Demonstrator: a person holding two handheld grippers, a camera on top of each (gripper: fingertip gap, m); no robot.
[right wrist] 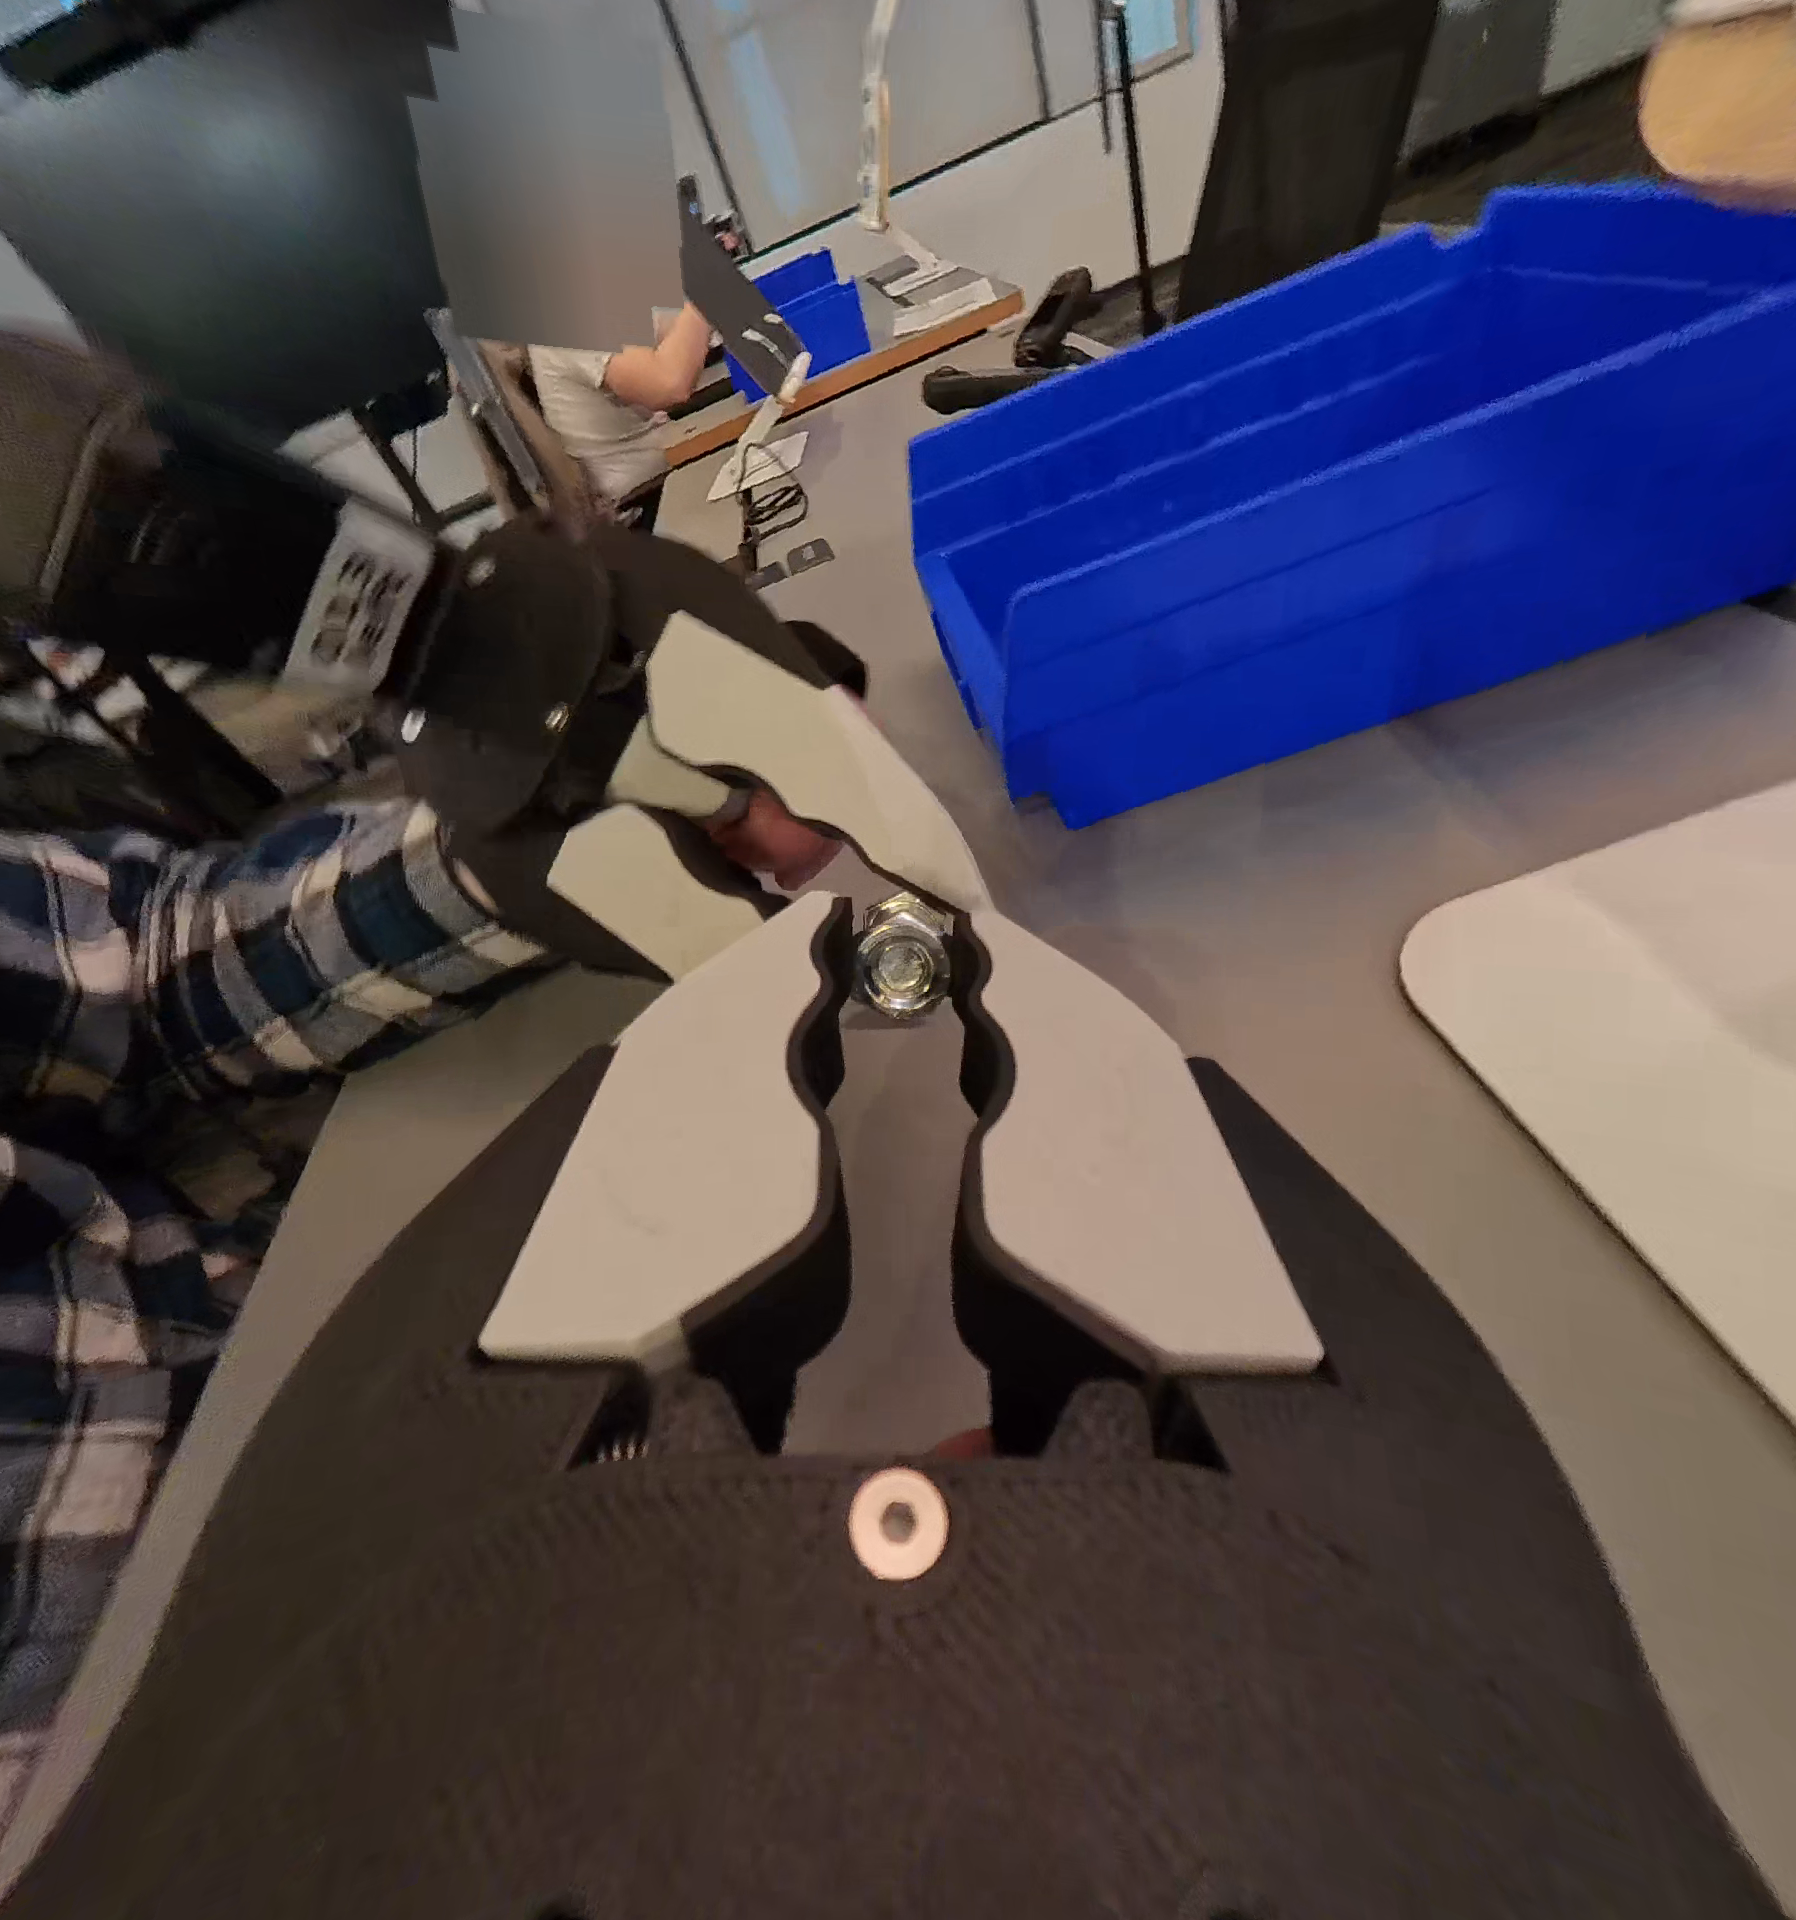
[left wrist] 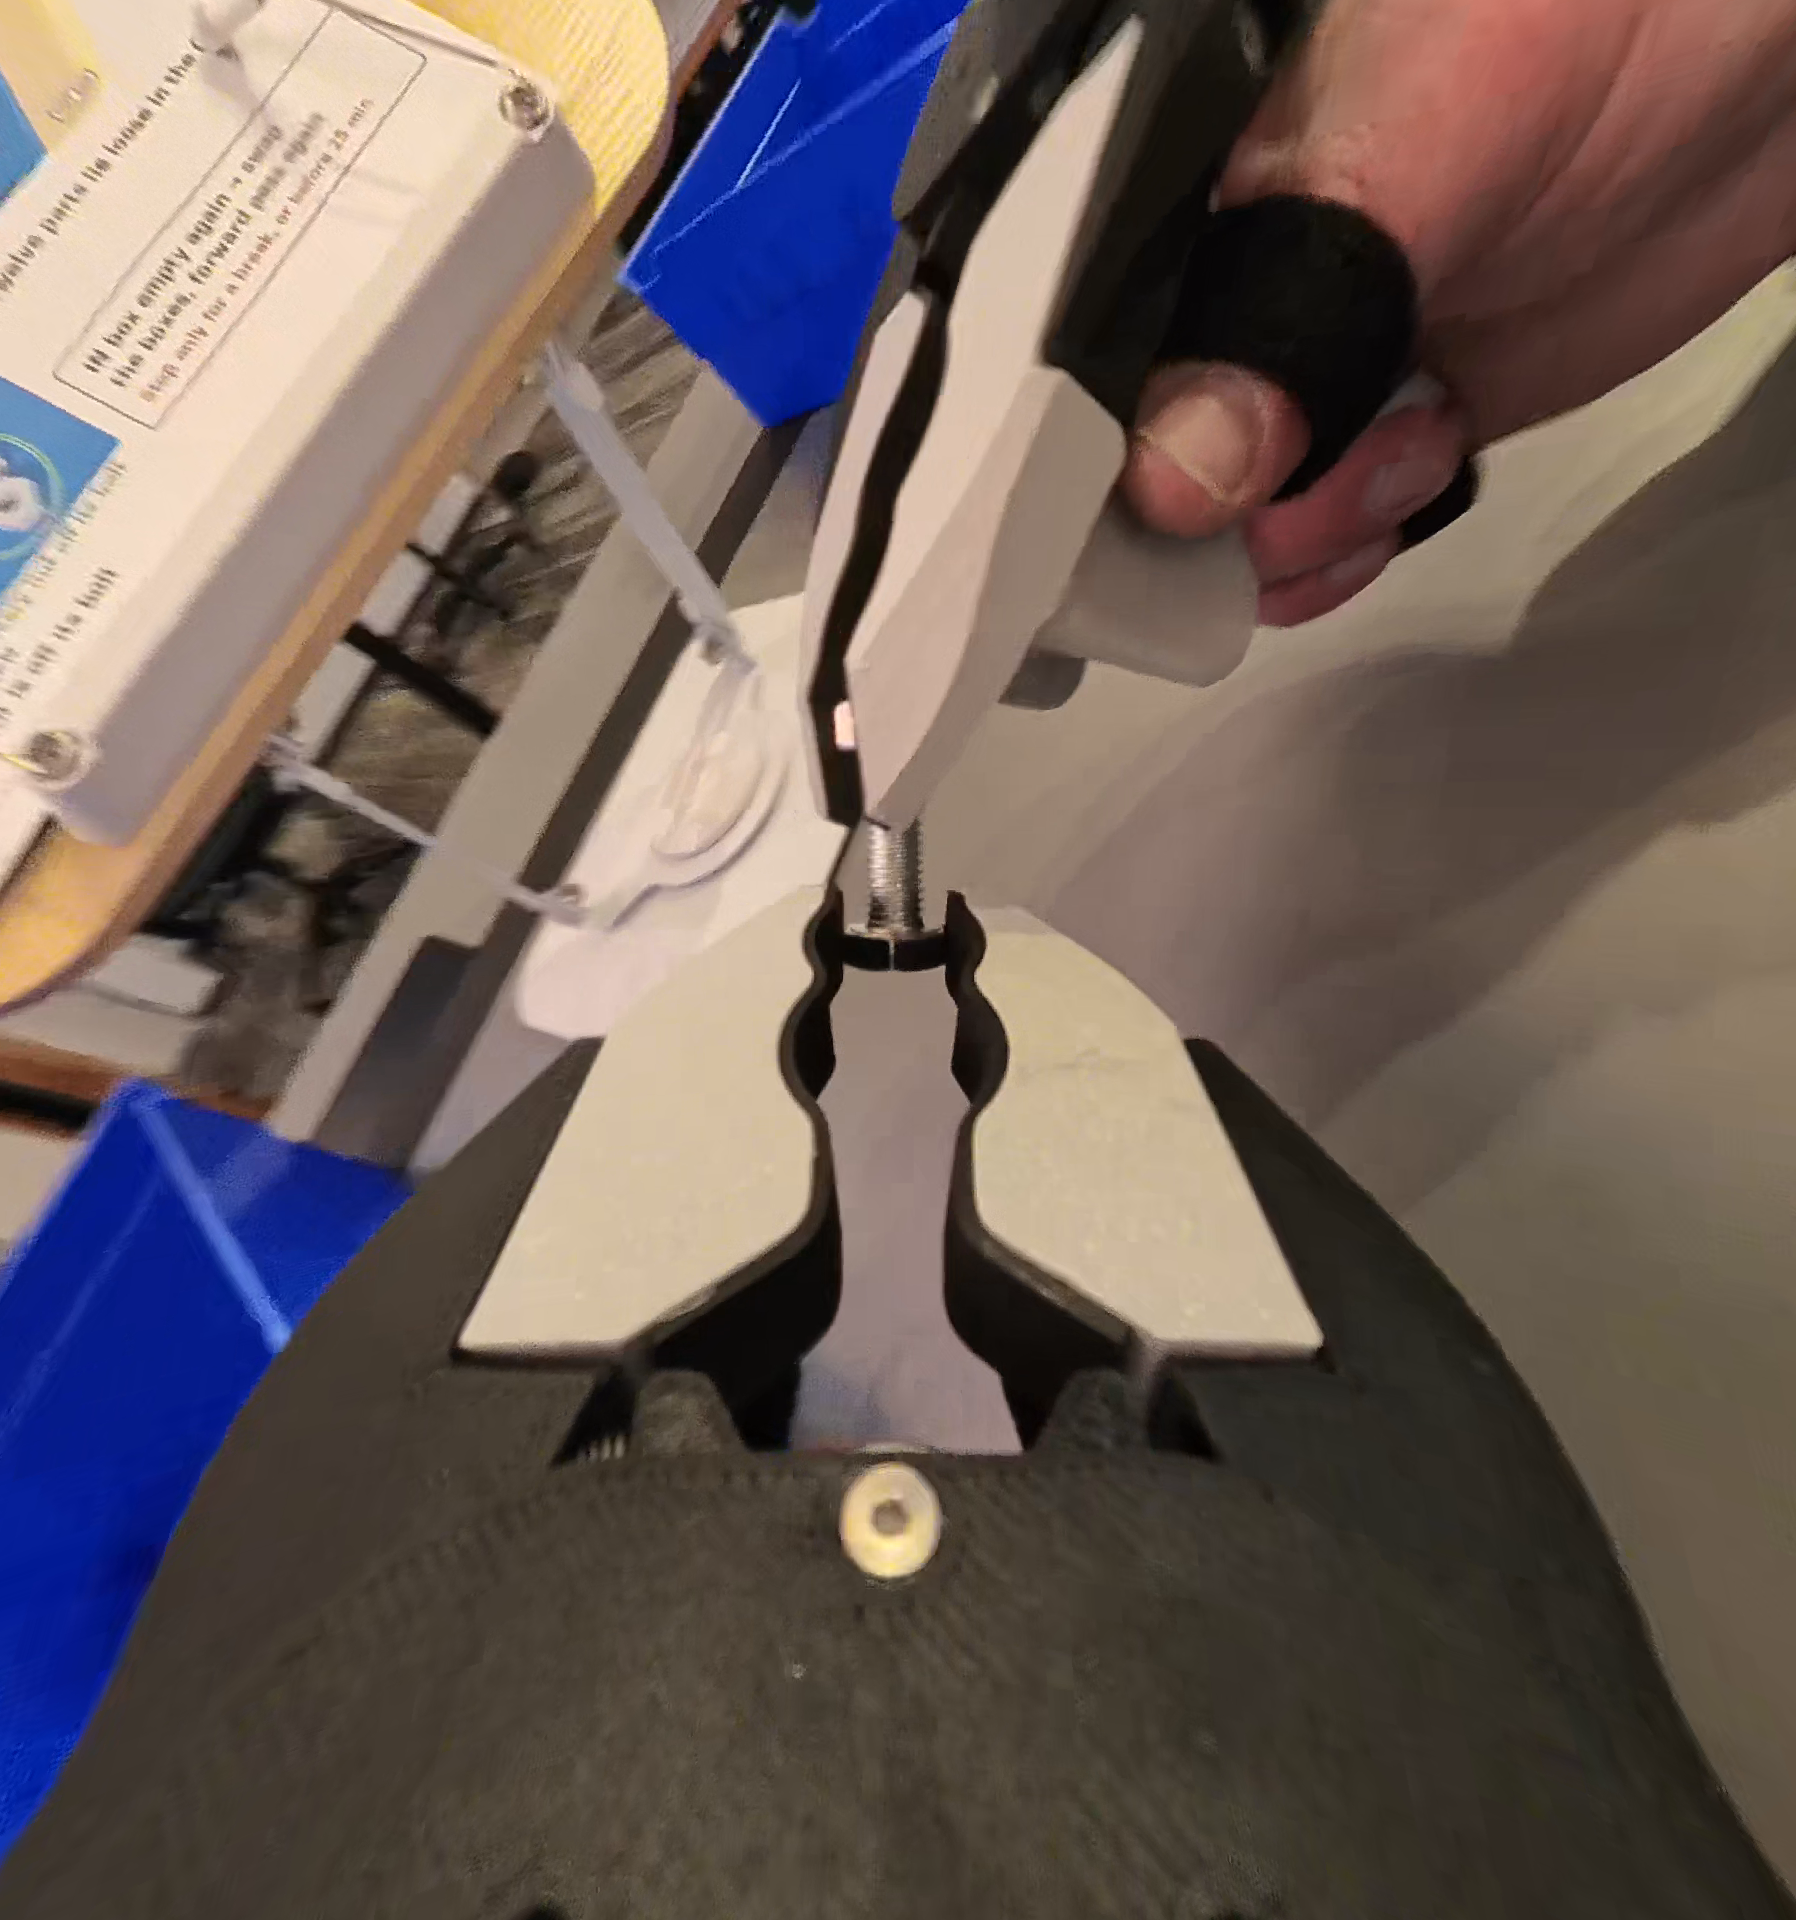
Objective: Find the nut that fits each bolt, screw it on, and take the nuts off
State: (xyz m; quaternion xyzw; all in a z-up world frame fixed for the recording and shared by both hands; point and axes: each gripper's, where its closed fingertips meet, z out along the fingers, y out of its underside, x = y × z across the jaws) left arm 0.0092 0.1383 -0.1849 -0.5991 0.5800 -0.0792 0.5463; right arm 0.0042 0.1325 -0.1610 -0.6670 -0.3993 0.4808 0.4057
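Right now both grippers pinch the same bolt [left wrist: 886, 871] in the air. The left gripper [left wrist: 892, 951] clamps narrowly on the dark hex piece at one end of the thread, while the right gripper [right wrist: 899, 966] grips the shiny hex end directly ahead of its fingertips, a blue bin [right wrist: 1393, 499] beyond.

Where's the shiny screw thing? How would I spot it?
Find the big blue plastic bin on the grey table. In front of it, two grey-and-black grippers meet tip to tip. Pinched between them is the silver threaded bolt with a hexagonal nut, the only shiny metal there.
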